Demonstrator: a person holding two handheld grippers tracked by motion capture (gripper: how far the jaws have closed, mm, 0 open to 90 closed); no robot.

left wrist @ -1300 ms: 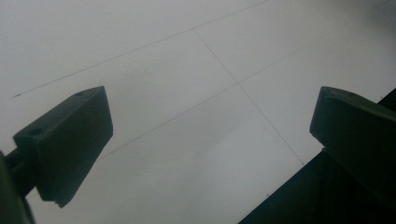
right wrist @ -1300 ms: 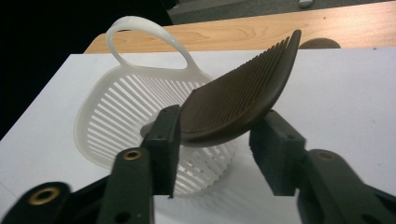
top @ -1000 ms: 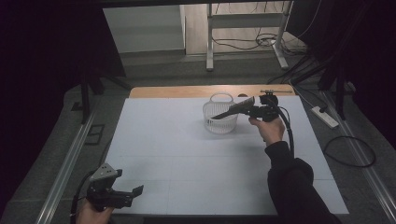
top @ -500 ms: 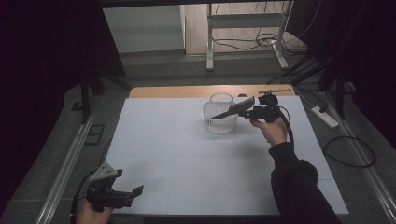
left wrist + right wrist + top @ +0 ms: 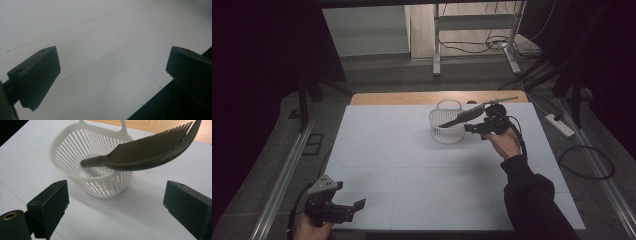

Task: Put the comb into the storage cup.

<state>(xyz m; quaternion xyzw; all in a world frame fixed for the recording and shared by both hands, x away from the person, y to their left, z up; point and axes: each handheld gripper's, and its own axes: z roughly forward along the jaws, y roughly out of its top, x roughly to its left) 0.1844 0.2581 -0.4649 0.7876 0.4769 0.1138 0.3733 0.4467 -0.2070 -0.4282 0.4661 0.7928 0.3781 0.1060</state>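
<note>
Two grippers in play. Right gripper (image 5: pixel 473 128) sits near the far right corner of the white tabletop (image 5: pixel 412 165), jaws spread wide with nothing between the pads; they have just been opening. Dark comb (image 5: pixel 461 118) lies tilted across the white slatted basket (image 5: pixel 445 131): handle end dips into the basket, toothed end sticks up and out over the rim on the side toward the right gripper. In the right gripper view the comb (image 5: pixel 147 152) is beyond and above the jaw tips, clear of both pads, not touching either; handle points into the basket (image 5: pixel 75 152), teeth end rises to the upper right. Basket stands upright, just ahead of the open jaws, with a loop handle on its far rim. Basket is close to the far edge of the tabletop, right of centre, next to the bare wooden strip (image 5: pixel 402 97) along that edge.

Left gripper (image 5: pixel 349 210) rests at the near left corner of the tabletop, held in the person's hand, well apart from basket and comb. In the left gripper view its jaws stand wide apart over bare white surface (image 5: pixel 100 50), nothing held.
</note>
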